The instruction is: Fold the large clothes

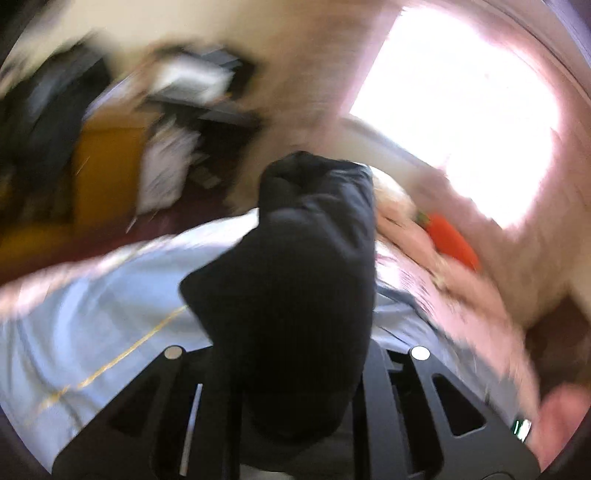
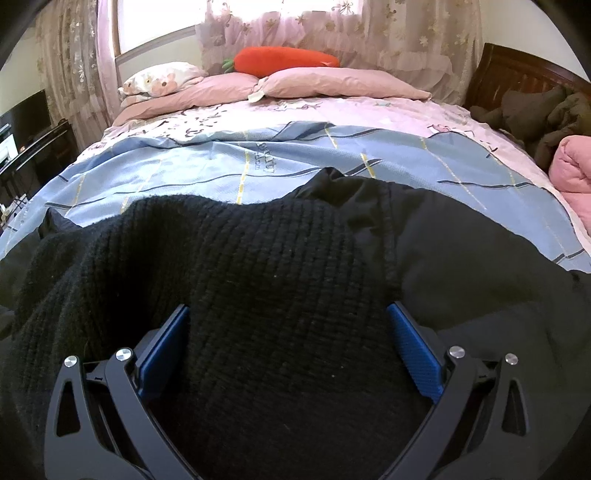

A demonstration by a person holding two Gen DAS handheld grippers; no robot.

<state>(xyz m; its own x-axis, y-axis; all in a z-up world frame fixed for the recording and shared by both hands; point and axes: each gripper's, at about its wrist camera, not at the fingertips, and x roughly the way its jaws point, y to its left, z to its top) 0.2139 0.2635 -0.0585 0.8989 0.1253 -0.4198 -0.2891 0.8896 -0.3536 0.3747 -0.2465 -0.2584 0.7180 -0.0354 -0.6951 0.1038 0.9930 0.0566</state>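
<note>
Gripping black garment (image 1: 295, 280), left tongs (image 1: 295, 369) closed.

A bed (image 2: 207, 162) under a blue and pink cover filled the room. At its head lay pink pillows (image 2: 332, 83) with a carrot plush (image 2: 284, 59) on top. Behind the pillows hung floral curtains (image 2: 399, 33) over a bright window (image 2: 155, 26). A dark wooden headboard (image 2: 517, 70) stood right of the bed, with a pink quilt (image 2: 569, 166) just below it. A black cabinet (image 2: 33, 147) stood left of the bed.
</note>
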